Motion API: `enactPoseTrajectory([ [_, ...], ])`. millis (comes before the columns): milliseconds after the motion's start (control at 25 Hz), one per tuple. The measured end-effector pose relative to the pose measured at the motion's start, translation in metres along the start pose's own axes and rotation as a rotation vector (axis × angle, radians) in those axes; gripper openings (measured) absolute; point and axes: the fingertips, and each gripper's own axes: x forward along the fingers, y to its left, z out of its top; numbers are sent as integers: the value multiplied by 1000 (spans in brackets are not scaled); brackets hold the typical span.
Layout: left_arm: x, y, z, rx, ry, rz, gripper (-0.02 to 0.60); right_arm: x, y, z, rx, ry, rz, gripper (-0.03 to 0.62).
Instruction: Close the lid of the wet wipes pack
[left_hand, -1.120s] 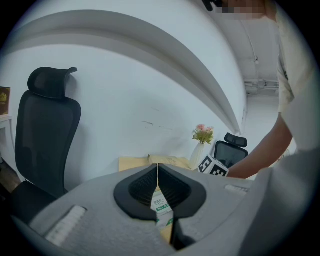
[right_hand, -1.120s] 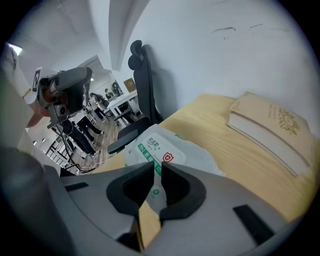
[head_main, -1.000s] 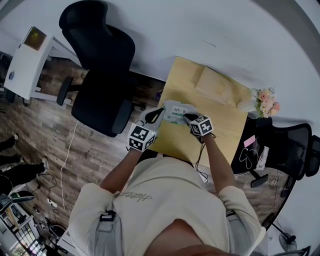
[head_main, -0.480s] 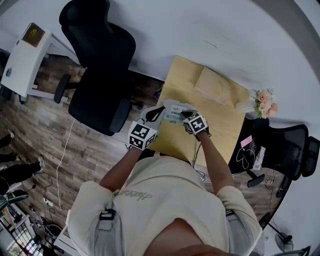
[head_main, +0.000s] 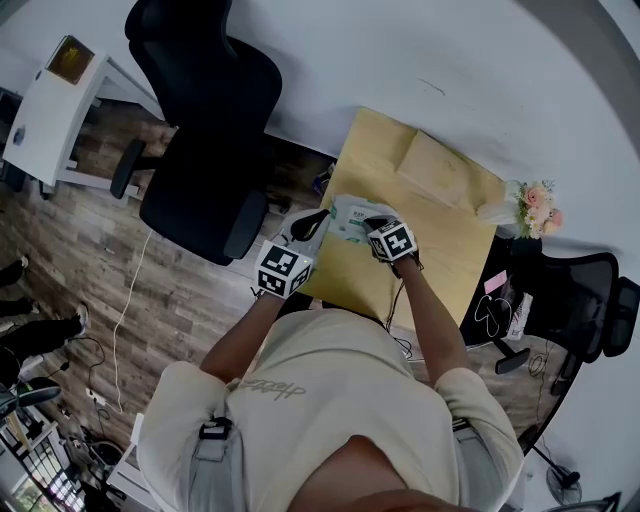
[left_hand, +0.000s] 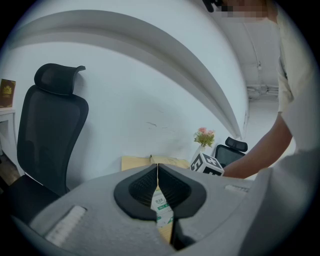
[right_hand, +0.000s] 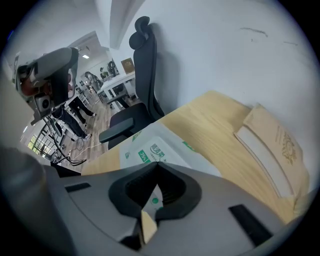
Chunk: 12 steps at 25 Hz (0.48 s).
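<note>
So the wipes pack (head_main: 350, 215) sits on the near-left part of the wood table (head_main: 440, 265), about centre frame in the head view, with both grippers right on it. The left gripper (head_main: 318, 224) comes in at the pack's left end and the right gripper (head_main: 372, 222) is over its right end.

In the left gripper view the jaws are pressed together at the tips (left_hand: 157, 167), with nothing visibly pinched. A strip of the pack (left_hand: 162, 210) shows through the gap below them, so it's underneath rather than clamped. It's the same in the right gripper view: the tips (right_hand: 158, 164) meet, and the pack (right_hand: 150, 145) spreads out just past them, with a bit more of it in the gap below. I honestly can't tell from any view whether the lid is down.

Other stuff: there's a tan book (head_main: 440, 165) at the far end of the table, well apart from the pack, and flowers (head_main: 535, 205) are at the table's right corner. A black chair (head_main: 205, 130) fills the upper left, and another chair (head_main: 585, 290) is at the right edge.
</note>
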Motion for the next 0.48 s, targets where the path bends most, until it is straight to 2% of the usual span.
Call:
enactPoseTrajectory([
  [320,1,-1,3,9,4,-44,18,2,0,-1,30,11,-30,3],
  [480,1,-3,4,23,18,-89,18,-2,0,-2,130,-23,-34,2],
])
